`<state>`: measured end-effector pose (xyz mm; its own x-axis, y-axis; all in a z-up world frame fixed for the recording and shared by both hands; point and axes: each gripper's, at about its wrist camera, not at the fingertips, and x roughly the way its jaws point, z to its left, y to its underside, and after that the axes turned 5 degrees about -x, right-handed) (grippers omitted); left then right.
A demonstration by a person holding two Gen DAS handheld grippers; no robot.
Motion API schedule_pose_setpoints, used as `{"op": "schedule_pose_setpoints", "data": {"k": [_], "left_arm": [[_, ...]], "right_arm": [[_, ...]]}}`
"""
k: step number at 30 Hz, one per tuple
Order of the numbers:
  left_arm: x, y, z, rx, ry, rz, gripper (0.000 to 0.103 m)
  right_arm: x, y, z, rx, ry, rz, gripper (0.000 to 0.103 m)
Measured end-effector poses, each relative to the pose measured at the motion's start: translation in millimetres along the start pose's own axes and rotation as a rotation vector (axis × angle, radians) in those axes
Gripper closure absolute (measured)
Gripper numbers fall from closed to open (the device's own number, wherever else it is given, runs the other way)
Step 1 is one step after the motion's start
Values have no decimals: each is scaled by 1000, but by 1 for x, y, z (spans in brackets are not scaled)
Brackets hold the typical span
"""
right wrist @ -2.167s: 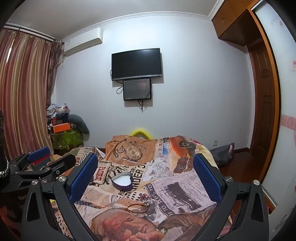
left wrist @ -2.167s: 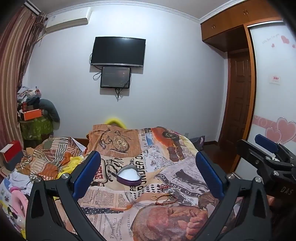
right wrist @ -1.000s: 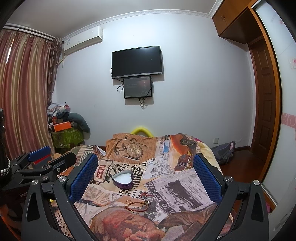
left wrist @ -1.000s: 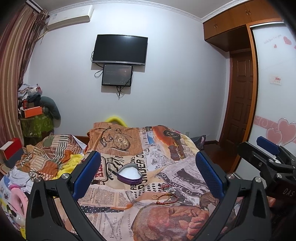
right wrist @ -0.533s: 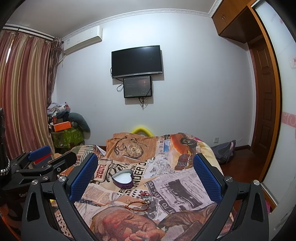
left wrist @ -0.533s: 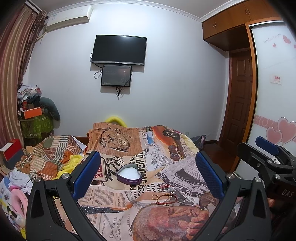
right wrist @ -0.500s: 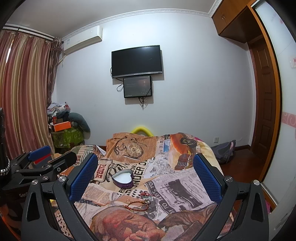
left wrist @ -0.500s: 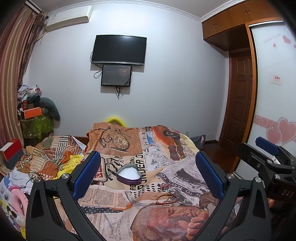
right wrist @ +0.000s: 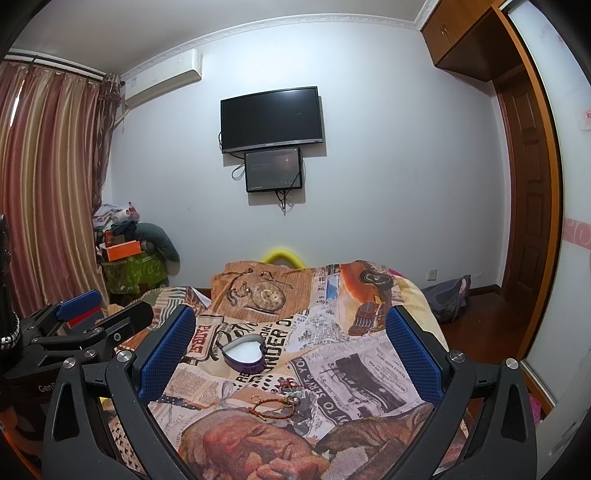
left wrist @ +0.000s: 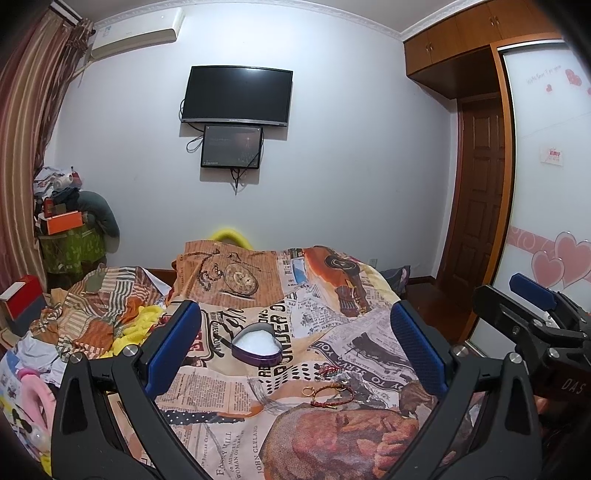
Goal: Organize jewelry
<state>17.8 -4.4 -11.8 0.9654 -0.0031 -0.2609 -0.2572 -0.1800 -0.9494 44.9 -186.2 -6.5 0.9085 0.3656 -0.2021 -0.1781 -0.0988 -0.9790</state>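
Bracelets (left wrist: 328,394) lie low in frame, loose on the bed (left wrist: 236,417) beside the heart box (left wrist: 256,344); left claw (left wrist: 295,343) and right claw (right wrist: 290,352) gape apart, ready to pick.

This is a bedroom in a home. A bed (left wrist: 280,435) fills the near ground, covered with a quilt printed with newspaper text, a pocket watch and vintage cars. On the far white wall hang a dark television (left wrist: 238,95) and a smaller screen (left wrist: 232,146) just below it, cables dangling. An air conditioner (left wrist: 135,35) sits high at the left, beside striped curtains (right wrist: 48,192). In the far left corner clothes and an orange box (left wrist: 62,222) are piled on a green-covered stand. At the right stand a wooden door (left wrist: 480,192), overhead wooden cabinets (left wrist: 454,40) and a wardrobe panel with pink heart stickers (left wrist: 561,258)
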Motion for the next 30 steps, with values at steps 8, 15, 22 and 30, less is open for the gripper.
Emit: {"op": "schedule_pose_setpoints", "data": {"k": [8, 15, 22, 30], "left_arm": [[19, 4, 5, -7, -12, 33, 0], [55, 13, 16, -23, -31, 114, 0], [104, 34, 28, -25, -54, 238, 0], [161, 71, 35, 19, -52, 420, 10]], "right_arm": [[12, 4, -3, 12, 1, 35, 1], [38, 17, -16, 24, 9, 108, 1], [76, 44, -40, 40, 34, 250, 1], [119, 75, -63, 71, -22, 451, 1]]}}
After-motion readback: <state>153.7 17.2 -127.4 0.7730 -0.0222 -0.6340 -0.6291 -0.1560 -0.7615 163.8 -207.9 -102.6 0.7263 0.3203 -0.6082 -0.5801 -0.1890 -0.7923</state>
